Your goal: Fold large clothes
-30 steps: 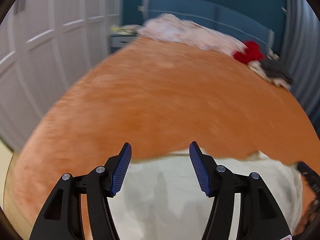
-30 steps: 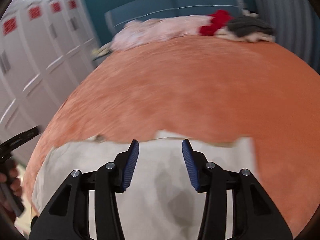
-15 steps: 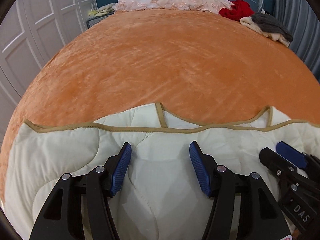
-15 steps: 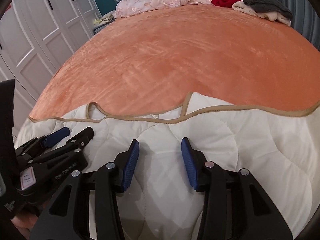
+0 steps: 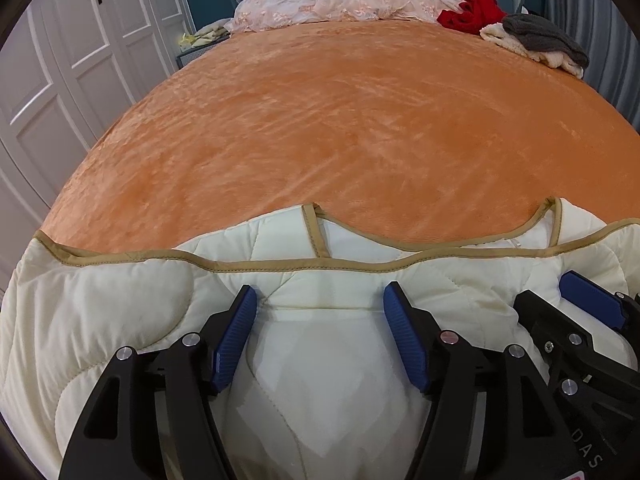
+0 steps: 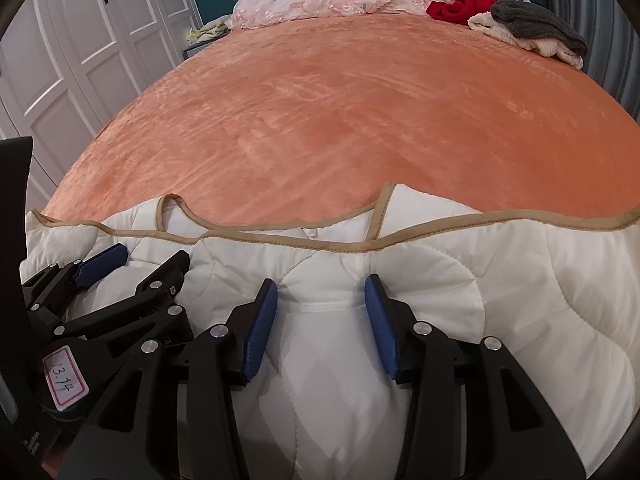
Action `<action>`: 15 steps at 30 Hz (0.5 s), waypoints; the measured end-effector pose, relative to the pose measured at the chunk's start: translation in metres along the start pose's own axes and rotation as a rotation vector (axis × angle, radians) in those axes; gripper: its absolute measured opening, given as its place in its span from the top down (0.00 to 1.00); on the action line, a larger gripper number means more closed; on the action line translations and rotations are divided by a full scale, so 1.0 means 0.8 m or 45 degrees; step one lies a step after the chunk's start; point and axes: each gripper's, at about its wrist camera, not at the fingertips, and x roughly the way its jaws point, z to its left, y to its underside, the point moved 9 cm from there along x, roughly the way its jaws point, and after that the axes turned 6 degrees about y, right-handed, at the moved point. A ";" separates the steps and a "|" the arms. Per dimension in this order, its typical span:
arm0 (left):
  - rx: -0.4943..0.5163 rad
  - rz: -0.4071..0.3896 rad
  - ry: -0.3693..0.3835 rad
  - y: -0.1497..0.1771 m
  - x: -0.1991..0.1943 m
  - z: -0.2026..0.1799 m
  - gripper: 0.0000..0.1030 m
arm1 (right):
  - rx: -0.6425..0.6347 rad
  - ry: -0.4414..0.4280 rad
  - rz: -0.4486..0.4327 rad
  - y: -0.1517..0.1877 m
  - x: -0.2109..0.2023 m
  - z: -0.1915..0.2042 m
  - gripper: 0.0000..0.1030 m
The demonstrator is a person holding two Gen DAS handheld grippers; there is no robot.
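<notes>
Nearest to both cameras is the cream quilted garment (image 5: 120, 320), a padded piece with tan binding, lying at the near edge of the bed (image 5: 360, 120). Its long axis runs left to right, across the line of both tools, so its bound top edge (image 5: 280, 264) faces away toward the headboard.

The left hand-held gripper (image 5: 320, 332) has its fingers apart, the blue pads resting on or just above the padding with a bulge of cloth between them; whether they pinch it I cannot tell. The right hand-held gripper (image 6: 322, 320) is just beside it, to its right, likewise spread over the fabric. Both sit close together near the garment's middle, just short of the neckline dip (image 6: 280, 228), so neither is clearly nearer to an outer end; the left one has the left shoulder side, the right one the right.

Beyond the binding the orange blanket lies bare. At the far end are a pink crumpled cover (image 5: 340, 0), a red cloth (image 5: 472, 12) and a grey and cream pile (image 5: 540, 44).
</notes>
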 end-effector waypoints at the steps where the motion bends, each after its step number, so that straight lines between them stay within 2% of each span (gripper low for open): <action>1: -0.002 -0.001 0.001 0.000 0.000 0.001 0.38 | 0.002 -0.001 -0.002 0.000 0.001 0.000 0.57; 15: -0.017 -0.025 -0.010 -0.003 0.006 0.001 0.38 | 0.015 -0.002 -0.022 -0.002 0.006 -0.002 0.57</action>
